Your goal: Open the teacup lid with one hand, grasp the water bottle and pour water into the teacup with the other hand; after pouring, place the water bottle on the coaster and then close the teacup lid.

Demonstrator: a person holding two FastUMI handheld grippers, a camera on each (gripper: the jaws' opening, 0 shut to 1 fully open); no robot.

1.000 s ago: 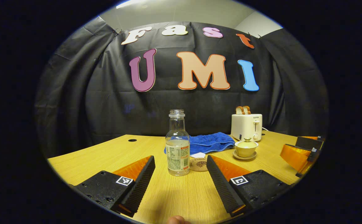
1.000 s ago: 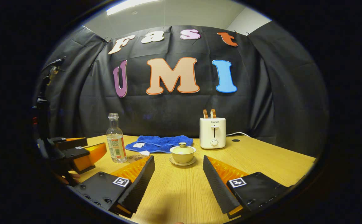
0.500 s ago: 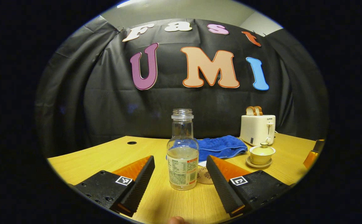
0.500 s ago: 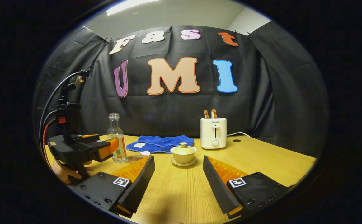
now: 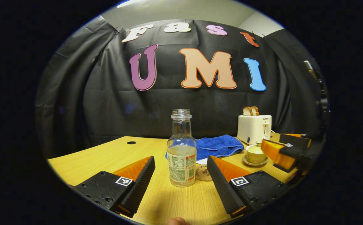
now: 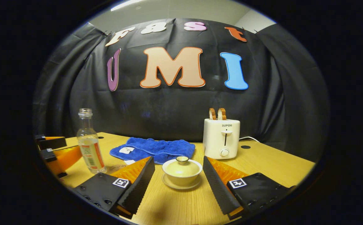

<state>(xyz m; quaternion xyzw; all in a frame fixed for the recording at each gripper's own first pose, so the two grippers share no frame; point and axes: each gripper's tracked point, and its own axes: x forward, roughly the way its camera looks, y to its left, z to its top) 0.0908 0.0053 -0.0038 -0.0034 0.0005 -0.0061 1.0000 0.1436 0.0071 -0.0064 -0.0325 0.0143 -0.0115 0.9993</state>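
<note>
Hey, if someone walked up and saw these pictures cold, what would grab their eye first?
Probably the uncapped water bottle, standing upright on the wooden table between the open left gripper. Next, the lidded teacup on its saucer, framed by the open right gripper. Behind them sit a crumpled blue towel and a white toaster with two slices of bread sticking up.
</note>
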